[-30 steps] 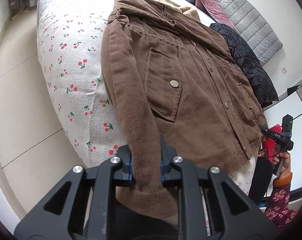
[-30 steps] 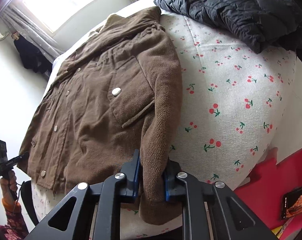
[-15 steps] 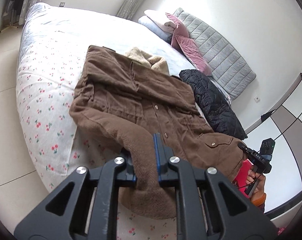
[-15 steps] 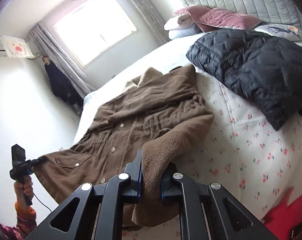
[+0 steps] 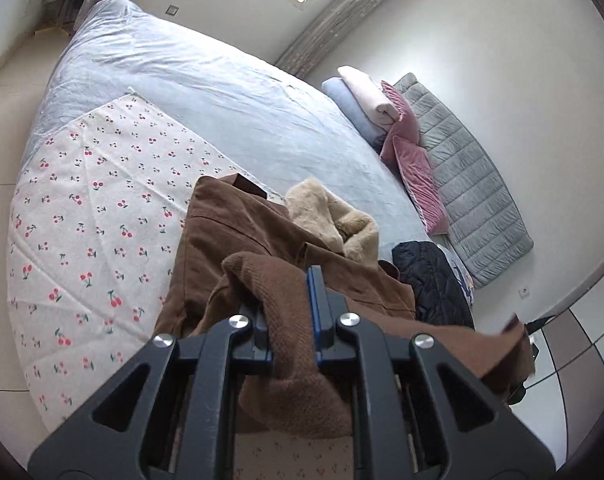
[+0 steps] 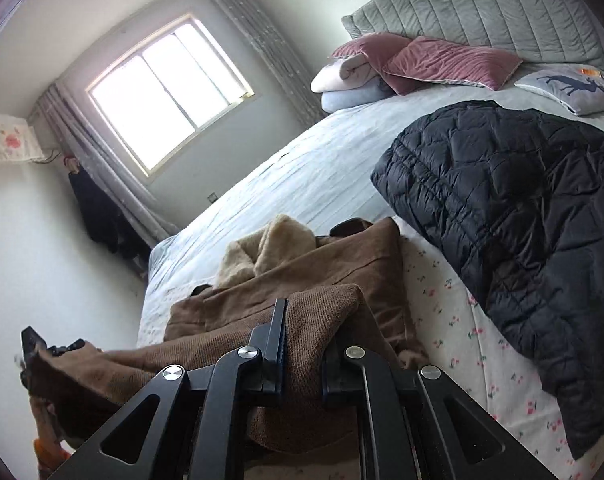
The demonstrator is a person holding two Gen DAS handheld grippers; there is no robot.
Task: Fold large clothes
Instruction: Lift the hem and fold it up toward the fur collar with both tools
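Daylight from a window (image 6: pixel 170 92) falls across a wide bed (image 5: pixel 222 92) with a pale blue sheet; a cherry-print cloth (image 5: pixel 82 224) covers its near part, and the brown jacket (image 5: pixel 238 232) lies bunched on that cloth, its cream fleece lining (image 5: pixel 321 216) showing at the far end. At the head of the bed, against a grey quilted headboard (image 6: pixel 501 4), sit pink velvet cushions (image 6: pixel 441 60) and folded blankets (image 6: pixel 341 80); a black puffer coat (image 6: pixel 521 220) sprawls to the right of the brown jacket, just beside it. In the left wrist view the left claw (image 5: pixel 290 320) is closed on a ribbed brown sleeve (image 5: pixel 286 344), the cuff hanging down between its arms; in the right wrist view the right claw (image 6: pixel 303 344) is likewise clamped on the other sleeve (image 6: pixel 313 320), raised above the jacket's body; the left claw shows at that view's left edge, half hidden by brown cloth.
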